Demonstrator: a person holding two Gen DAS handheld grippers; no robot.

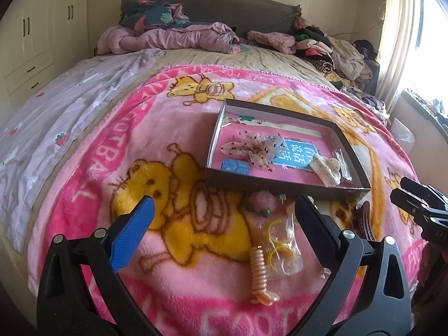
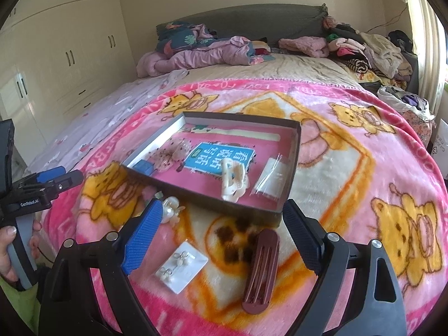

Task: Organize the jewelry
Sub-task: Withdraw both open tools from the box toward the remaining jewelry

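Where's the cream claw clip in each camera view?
Left wrist: the claw clip lies in the box's near right corner, right of centre in the picture.
Right wrist: the claw clip lies by the box's near wall, at the picture's centre.
Shared landmark: the blue card with white characters on the floor of the box.

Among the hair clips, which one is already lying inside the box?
The cream claw clip lies inside the box. The dark red clip and the peach spiral clip are outside on the blanket.

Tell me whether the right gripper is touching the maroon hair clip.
Apart. The right wrist view shows the maroon hair clip lying on the blanket between the right gripper's open fingers, clear of both.
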